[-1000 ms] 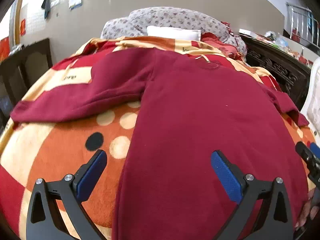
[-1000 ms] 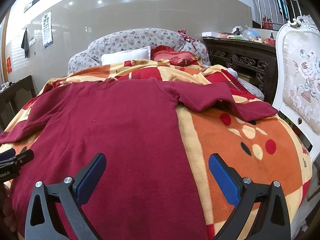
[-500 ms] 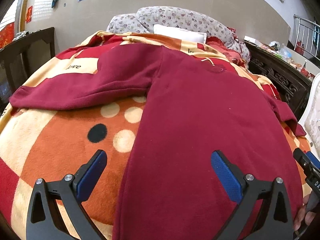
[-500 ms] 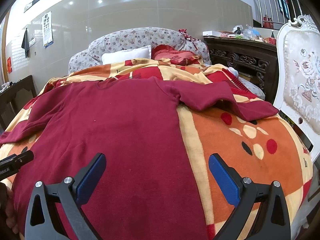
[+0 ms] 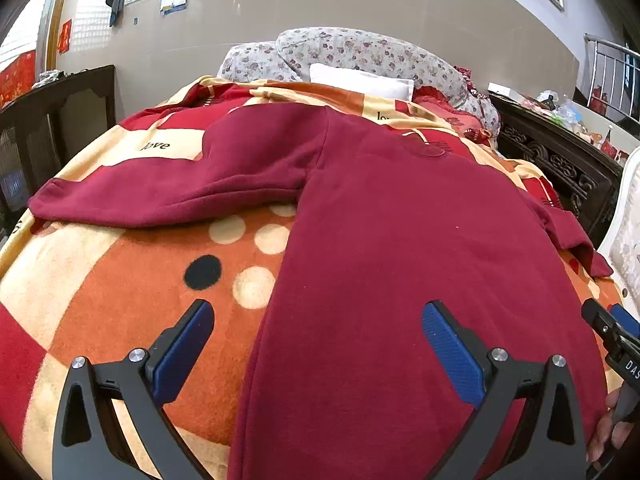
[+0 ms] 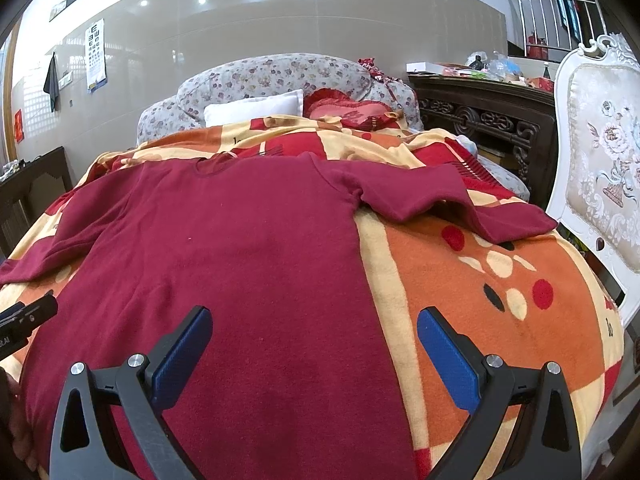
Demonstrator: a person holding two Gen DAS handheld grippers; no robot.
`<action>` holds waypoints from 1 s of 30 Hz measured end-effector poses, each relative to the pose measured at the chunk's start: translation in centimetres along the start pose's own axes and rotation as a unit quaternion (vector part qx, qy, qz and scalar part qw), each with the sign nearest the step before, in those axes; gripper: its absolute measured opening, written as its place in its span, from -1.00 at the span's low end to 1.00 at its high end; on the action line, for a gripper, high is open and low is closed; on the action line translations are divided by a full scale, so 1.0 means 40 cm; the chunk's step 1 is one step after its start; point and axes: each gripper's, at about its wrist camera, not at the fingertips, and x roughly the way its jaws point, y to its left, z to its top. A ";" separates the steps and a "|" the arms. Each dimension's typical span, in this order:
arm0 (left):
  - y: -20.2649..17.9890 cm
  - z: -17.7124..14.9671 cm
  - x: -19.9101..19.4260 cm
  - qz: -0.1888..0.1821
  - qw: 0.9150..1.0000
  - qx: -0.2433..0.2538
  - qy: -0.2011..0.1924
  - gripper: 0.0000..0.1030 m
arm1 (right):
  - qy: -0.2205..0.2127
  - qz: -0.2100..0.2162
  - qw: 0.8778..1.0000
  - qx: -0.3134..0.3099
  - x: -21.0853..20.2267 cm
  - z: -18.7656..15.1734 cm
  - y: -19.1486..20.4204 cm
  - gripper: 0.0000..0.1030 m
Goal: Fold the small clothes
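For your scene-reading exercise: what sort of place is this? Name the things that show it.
Most likely a bedroom at home: a maroon top lies spread on a bed's patterned blanket, with a white pillow at its head and carved dark wood furniture beside it.

Black triangular frames, silver screws, blue textured pads [image 5: 451,350] on jaws

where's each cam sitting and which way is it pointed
Left wrist: on the left gripper, low over the near left edge of the maroon top, facing the floral headboard; its open fingers show, with the right gripper's tip at the right edge.
Right wrist: on the right gripper, over the top's near right edge, facing the same way; open fingers show, the left gripper's tip at left.
Shared: top, patterned blanket, white pillow.
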 end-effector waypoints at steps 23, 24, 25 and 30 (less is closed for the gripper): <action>-0.015 -0.013 -0.022 -0.014 1.000 0.008 -0.023 1.00 | 0.000 -0.010 1.000 -0.022 0.008 -0.003 0.008 1.00; -0.018 -0.012 -0.023 -0.013 1.000 0.009 -0.024 1.00 | -0.004 -0.010 1.000 -0.024 0.007 -0.004 0.011 1.00; -0.019 -0.012 -0.023 -0.016 1.000 0.011 -0.023 1.00 | 0.000 -0.011 1.000 -0.026 0.009 -0.004 0.012 1.00; -0.017 -0.012 -0.009 -0.030 1.000 0.007 -0.003 1.00 | -0.008 -0.012 1.000 -0.028 0.008 -0.003 0.015 1.00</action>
